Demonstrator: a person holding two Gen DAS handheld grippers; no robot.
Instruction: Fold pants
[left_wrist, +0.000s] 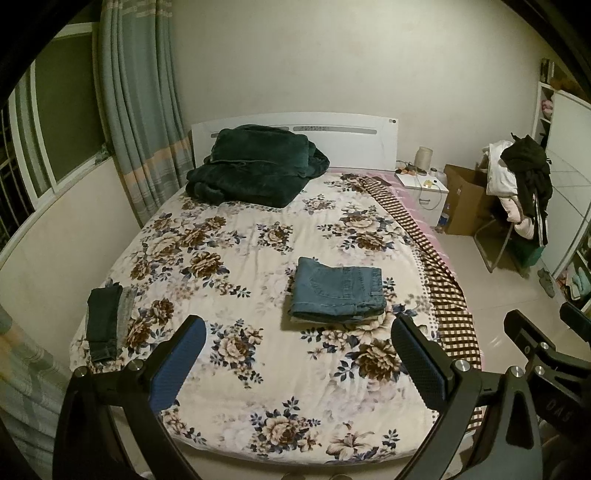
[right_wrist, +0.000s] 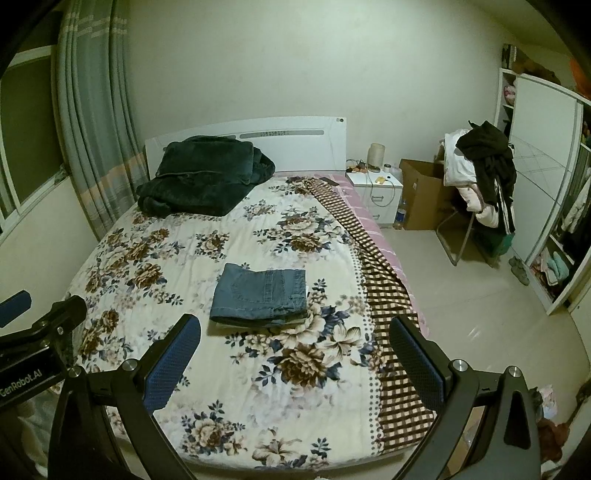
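A pair of blue jeans (left_wrist: 338, 291) lies folded into a neat rectangle on the floral bed cover (left_wrist: 229, 258), right of the middle; it also shows in the right wrist view (right_wrist: 260, 295). My left gripper (left_wrist: 299, 354) is open and empty, held above the foot of the bed, short of the jeans. My right gripper (right_wrist: 295, 350) is open and empty too, beside the left one and also back from the jeans. Part of the right gripper's body (left_wrist: 535, 343) shows at the right edge of the left wrist view.
A dark green blanket (left_wrist: 255, 166) is heaped at the headboard. Dark and grey folded garments (left_wrist: 107, 321) lie at the bed's left edge. A checked blanket (left_wrist: 436, 280) runs along the right edge. A nightstand (right_wrist: 376, 192), cardboard box (right_wrist: 421, 192), clothes-laden chair (right_wrist: 480, 177) and wardrobe (right_wrist: 546, 177) stand on the right.
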